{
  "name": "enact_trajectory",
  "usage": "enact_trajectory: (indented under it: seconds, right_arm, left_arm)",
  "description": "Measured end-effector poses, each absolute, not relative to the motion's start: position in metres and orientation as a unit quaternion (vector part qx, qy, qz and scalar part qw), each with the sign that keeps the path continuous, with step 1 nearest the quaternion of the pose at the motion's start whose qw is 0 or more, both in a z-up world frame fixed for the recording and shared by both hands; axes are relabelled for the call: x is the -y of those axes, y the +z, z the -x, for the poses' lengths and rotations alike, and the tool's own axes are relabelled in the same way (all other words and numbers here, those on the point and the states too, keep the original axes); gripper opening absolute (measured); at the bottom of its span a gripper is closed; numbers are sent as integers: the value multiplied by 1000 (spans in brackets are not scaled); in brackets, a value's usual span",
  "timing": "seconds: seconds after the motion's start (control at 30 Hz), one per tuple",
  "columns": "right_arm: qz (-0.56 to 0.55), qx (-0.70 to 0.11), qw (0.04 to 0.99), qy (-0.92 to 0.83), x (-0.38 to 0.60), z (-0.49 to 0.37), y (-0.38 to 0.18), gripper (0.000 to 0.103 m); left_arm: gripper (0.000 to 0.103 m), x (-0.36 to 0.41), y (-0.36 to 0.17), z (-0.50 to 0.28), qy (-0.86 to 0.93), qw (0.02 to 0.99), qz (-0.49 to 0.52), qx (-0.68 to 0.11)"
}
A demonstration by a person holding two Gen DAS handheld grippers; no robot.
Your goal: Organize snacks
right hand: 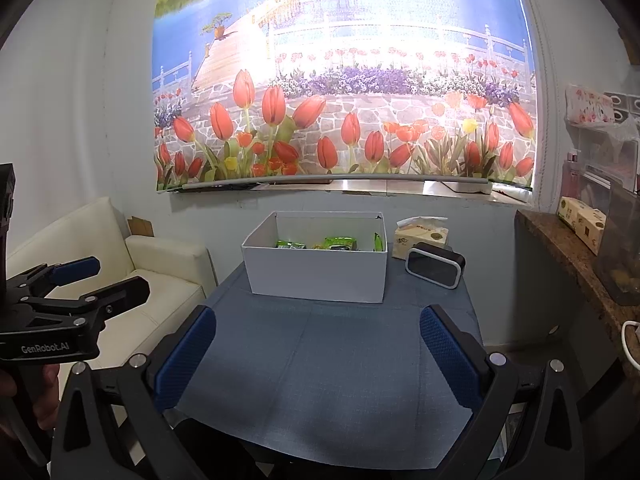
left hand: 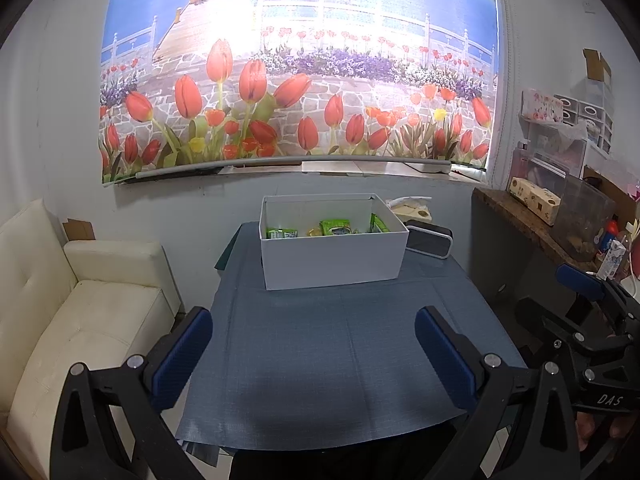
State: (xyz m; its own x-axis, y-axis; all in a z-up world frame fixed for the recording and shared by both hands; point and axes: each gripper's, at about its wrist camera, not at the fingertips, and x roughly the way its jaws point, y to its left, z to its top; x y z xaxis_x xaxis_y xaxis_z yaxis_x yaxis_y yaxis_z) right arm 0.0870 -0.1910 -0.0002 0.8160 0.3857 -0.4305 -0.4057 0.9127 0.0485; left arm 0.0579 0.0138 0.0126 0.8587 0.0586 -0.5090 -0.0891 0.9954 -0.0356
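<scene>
Nearest to us, our left gripper (left hand: 314,350) hangs over the front of the blue cloth-covered surface (left hand: 320,360), jaws spread wide, holding and touching nothing. Our right gripper (right hand: 318,350) is just the same: spread wide, empty, clear of the cloth. Each shows in the other's view, off to the side and near the surface's edge.

Farther back stands the white box (left hand: 332,258), with green snack packets (left hand: 335,227) lying inside it; no snacks show on the cloth itself. Just beside the box on its right sit a small black clock (right hand: 435,270) and a tissue pack (right hand: 420,236).

We judge the main risk is in reaching in: a wide jaw could catch the box wall and shove the light box toward the clock, or drag the loose cloth. The packets look slippery, so a shallow pinch may let one slide out.
</scene>
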Motion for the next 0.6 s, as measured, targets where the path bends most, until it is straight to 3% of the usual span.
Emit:
enact_trajectory:
  seconds: [0.6]
  right_arm:
    - [19, -223, 951, 212, 189, -86, -2, 103]
  left_arm:
    - [103, -9, 13, -56, 34, 964, 24, -262]
